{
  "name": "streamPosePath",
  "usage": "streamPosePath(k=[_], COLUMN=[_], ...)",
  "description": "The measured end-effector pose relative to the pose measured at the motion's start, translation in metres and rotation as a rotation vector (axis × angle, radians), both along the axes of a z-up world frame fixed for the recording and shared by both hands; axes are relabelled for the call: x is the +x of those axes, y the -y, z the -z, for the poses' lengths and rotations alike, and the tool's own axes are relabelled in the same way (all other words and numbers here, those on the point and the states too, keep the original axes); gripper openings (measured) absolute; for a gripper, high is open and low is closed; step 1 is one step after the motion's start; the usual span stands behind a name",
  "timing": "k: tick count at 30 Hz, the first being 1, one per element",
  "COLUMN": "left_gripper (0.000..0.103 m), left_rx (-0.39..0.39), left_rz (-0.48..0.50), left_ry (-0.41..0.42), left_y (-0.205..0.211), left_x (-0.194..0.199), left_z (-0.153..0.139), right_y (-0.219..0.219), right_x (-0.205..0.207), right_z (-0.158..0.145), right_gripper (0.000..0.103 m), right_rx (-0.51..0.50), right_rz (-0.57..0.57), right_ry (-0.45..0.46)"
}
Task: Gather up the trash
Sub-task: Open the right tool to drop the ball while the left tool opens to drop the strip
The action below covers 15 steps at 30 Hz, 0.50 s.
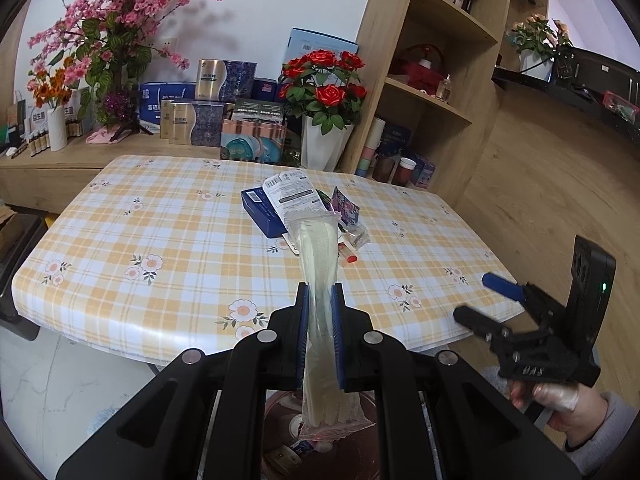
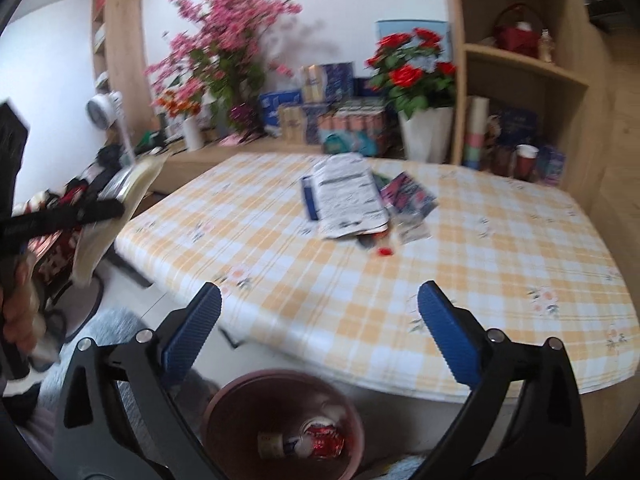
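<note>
My left gripper (image 1: 320, 296) is shut on a long clear plastic packet (image 1: 318, 264) with pale contents, held upright in front of the checked table (image 1: 160, 240); it also shows at the left of the right wrist view (image 2: 120, 200). The packet's lower end hangs over a dark red trash bin (image 2: 224, 404) on the floor, which holds a small bottle and red wrappers. More trash lies mid-table: a blue box (image 1: 260, 210), a white printed bag (image 2: 348, 196), a purple wrapper (image 1: 345, 206) and a red-capped tube (image 1: 349, 258). My right gripper (image 2: 320, 312) is open and empty above the bin, also seen from the left wrist (image 1: 476, 296).
A low wooden cabinet (image 1: 60, 160) behind the table carries boxes, a pink blossom arrangement (image 1: 120, 20) and a white vase of red roses (image 1: 324, 92). A wooden shelf unit (image 1: 432, 60) stands at the right with cups and jars.
</note>
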State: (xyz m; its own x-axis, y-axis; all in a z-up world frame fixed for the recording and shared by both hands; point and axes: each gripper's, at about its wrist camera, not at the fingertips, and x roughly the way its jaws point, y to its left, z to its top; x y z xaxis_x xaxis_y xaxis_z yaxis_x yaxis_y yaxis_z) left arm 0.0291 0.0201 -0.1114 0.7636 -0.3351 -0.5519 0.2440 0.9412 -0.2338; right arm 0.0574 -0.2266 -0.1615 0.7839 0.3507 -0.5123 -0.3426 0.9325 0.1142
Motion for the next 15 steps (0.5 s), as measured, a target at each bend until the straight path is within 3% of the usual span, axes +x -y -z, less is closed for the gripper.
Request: streamPosePath(k=[6,15], left_gripper=[0.011,0.011], left_rx=[0.014,0.027], left_rz=[0.023,0.077], left_ry=[-0.005,0.011], left_y=[0.008,0.024], left_x=[-0.003,-0.015], left_z=[0.006,0.004], right_y=[0.020,0.027], right_x=[0.013,0.007], right_z=[-0.006,-0.020], right_gripper=[0.097,0.097], right_rx=[0.012,0.011], right_rz=[0.071,0.083], right_ry=[0.001,0.038])
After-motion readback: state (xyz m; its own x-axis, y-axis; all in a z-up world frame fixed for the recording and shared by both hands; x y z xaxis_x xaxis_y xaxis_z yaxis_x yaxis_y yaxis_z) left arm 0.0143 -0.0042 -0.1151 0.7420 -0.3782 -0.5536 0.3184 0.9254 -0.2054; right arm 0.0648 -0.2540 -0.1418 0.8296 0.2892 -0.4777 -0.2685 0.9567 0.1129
